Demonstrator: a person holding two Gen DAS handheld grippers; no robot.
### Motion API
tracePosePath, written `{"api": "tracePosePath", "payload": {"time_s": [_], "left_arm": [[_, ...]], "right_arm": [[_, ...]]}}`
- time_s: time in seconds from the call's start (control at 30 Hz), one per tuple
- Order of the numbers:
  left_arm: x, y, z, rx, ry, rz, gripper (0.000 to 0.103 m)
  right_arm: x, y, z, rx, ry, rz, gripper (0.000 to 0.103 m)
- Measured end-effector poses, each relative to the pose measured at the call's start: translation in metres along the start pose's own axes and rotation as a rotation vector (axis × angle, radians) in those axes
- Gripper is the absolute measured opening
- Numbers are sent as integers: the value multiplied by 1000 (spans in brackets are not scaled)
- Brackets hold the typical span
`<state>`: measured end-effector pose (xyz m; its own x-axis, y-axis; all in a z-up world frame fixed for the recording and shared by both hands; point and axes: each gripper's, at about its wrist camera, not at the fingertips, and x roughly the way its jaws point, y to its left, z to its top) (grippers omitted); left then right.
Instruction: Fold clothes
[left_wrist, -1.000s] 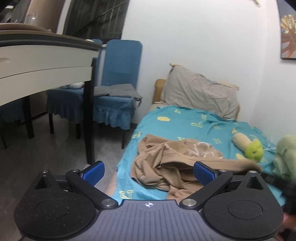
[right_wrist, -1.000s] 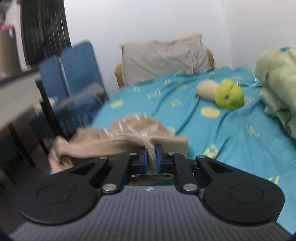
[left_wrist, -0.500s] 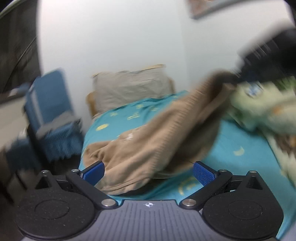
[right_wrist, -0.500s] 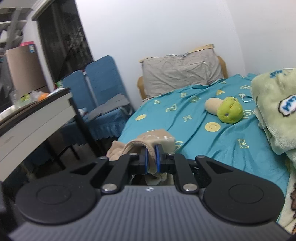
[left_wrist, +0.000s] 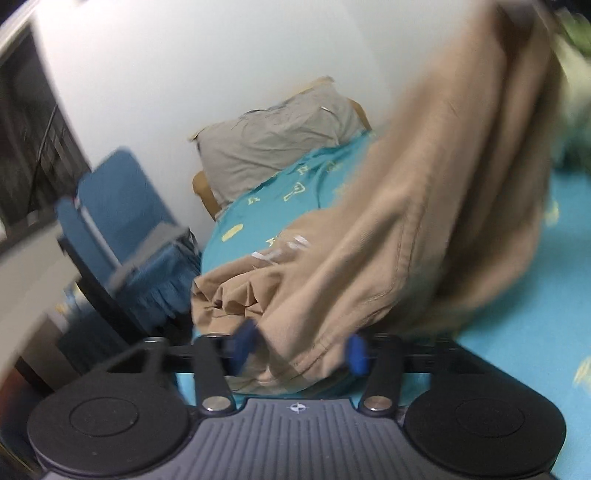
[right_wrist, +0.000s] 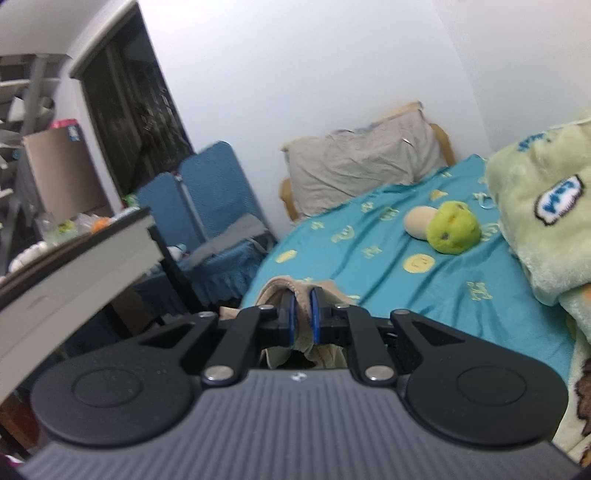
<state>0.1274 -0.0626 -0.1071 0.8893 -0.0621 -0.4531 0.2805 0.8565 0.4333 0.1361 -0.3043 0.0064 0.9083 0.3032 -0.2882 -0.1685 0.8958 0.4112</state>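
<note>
A tan garment (left_wrist: 424, 206) hangs from the upper right of the left wrist view down to the teal bed sheet (left_wrist: 535, 332). Its lower hem drapes between the blue pads of my left gripper (left_wrist: 301, 349), whose jaws stand apart around the cloth. My right gripper (right_wrist: 303, 319) is shut on a bunched edge of the tan garment (right_wrist: 295, 291) and holds it above the bed. The left wrist view is blurred.
A grey pillow (right_wrist: 362, 166) leans at the head of the bed. A green and beige plush toy (right_wrist: 447, 227) lies on the teal sheet (right_wrist: 388, 266). A pale green blanket (right_wrist: 546, 221) is piled at right. Blue chairs (right_wrist: 214, 206) and a desk (right_wrist: 74, 269) stand at left.
The right gripper has lifted the garment higher. The left gripper has moved in to the hanging hem and its jaws have narrowed around it.
</note>
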Motion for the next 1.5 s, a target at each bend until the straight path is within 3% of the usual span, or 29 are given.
{"api": "tracePosePath", "payload": {"time_s": [0.1, 0.17, 0.33, 0.6, 0.73, 0.8, 0.93, 1.0, 1.13, 1.17, 1.23, 1.27, 1.3, 1.4, 1.5], "left_arm": [[-16, 33, 10, -156, -41, -44, 10], [-29, 58, 18, -236, -85, -52, 6], [-70, 103, 25, -391, -168, -116, 4], [-190, 124, 9, -461, -240, -299, 4], [-163, 132, 7, -501, -92, -337, 4], [-149, 137, 6, -520, -17, -355, 5], [-71, 135, 8, -470, 209, -357, 6], [-39, 131, 6, -438, 285, -362, 9], [7, 129, -3, -429, 328, -343, 17], [9, 131, -5, -433, 326, -337, 19], [8, 133, -5, -441, 321, -324, 30], [0, 133, -1, -418, 300, -310, 38], [-7, 132, 3, -393, 279, -295, 45], [-31, 127, 12, -303, 202, -265, 62], [-59, 113, 16, -178, 100, -266, 72]], "right_arm": [[17, -13, -1, 33, 36, -44, 13], [28, -20, -5, 61, 66, -58, 13], [42, -14, -15, 57, 123, -51, 13], [-3, 6, -19, 23, 127, 25, 13], [0, 6, -19, 14, 157, 16, 13], [21, -1, -25, 42, 225, -6, 14], [69, -16, -40, 96, 382, -54, 14], [89, -23, -49, 109, 437, -82, 14], [107, -36, -61, 167, 488, -109, 16], [109, -39, -63, 188, 493, -110, 22], [108, -42, -62, 211, 481, -112, 46], [107, -43, -61, 219, 472, -114, 69], [105, -43, -60, 223, 459, -117, 85], [94, -38, -53, 218, 411, -126, 84], [85, -33, -51, 197, 390, -151, 84]]}}
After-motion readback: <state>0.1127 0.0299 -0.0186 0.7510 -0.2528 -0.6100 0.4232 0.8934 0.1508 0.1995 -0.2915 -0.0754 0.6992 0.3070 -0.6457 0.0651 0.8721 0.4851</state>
